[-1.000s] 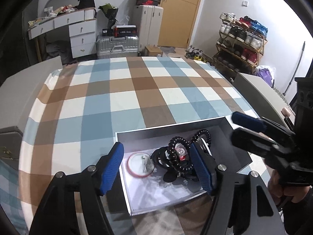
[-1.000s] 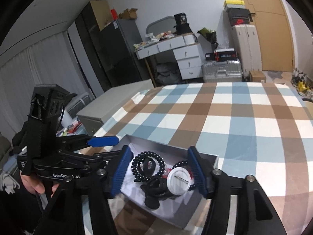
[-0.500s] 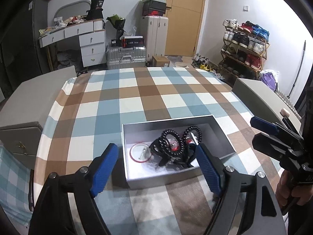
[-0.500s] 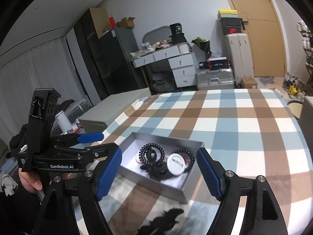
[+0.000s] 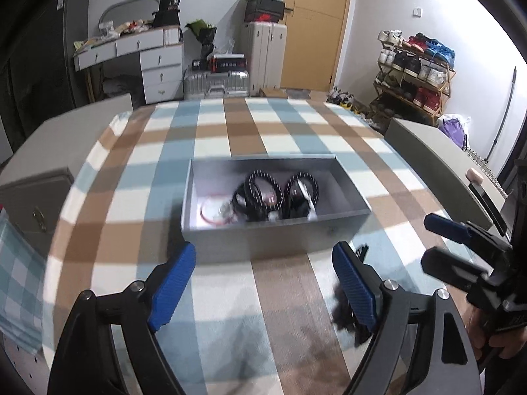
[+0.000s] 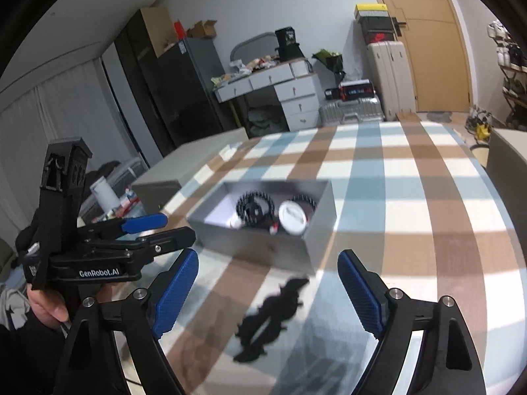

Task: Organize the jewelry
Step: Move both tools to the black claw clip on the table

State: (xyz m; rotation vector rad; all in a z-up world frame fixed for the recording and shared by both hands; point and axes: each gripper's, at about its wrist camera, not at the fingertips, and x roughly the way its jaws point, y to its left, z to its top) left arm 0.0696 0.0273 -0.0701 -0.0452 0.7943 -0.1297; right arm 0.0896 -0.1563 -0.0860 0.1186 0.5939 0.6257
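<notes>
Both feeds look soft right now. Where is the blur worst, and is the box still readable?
Left wrist view: the checked tablecloth smears toward the edges; the grey box and its black coiled hair ties stay fairly readable. Right wrist view: the black piece on the cloth is badly smeared, the box softer, and straight lines bow from the fisheye lens.

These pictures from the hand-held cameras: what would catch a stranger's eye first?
Probably the grey box in the middle of the checked tablecloth, holding black coiled hair ties and a white round badge. Next, a black frilly item lying loose on the cloth in front of the box. Blue-padded fingers frame each view: the left tool and right tool, both spread open and empty.
</notes>
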